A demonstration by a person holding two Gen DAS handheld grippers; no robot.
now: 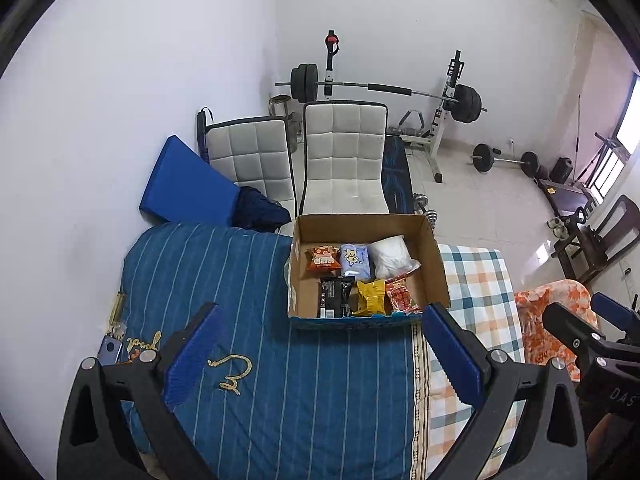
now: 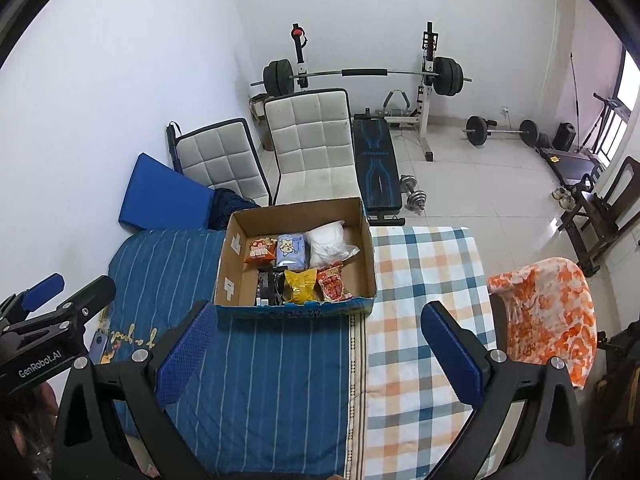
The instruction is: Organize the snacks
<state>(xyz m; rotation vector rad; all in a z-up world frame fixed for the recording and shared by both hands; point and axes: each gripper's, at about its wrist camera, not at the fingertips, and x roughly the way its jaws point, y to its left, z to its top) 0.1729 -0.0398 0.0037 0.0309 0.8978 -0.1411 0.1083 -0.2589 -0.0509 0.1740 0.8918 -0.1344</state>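
Note:
An open cardboard box (image 1: 436,264) (image 2: 228,276) stands on the bed. Inside lie an orange snack bag (image 1: 322,260) (image 2: 260,251), a light blue pack (image 1: 354,262) (image 2: 291,251), a white plastic bag (image 1: 390,256) (image 2: 328,244), a black packet (image 1: 334,296) (image 2: 267,286), a yellow packet (image 1: 371,298) (image 2: 300,286) and a red packet (image 1: 400,294) (image 2: 334,284). My left gripper (image 1: 320,346) hovers open in front of the box, empty. My right gripper (image 2: 318,344) is open and empty too, just before the box's near wall.
The bed has a blue striped blanket (image 1: 300,380) and a checked sheet (image 2: 416,320). An orange floral cloth (image 2: 548,320) lies at the right. Two white chairs (image 1: 344,156), a blue mat (image 1: 184,184) and a barbell rack (image 2: 360,76) stand beyond the bed.

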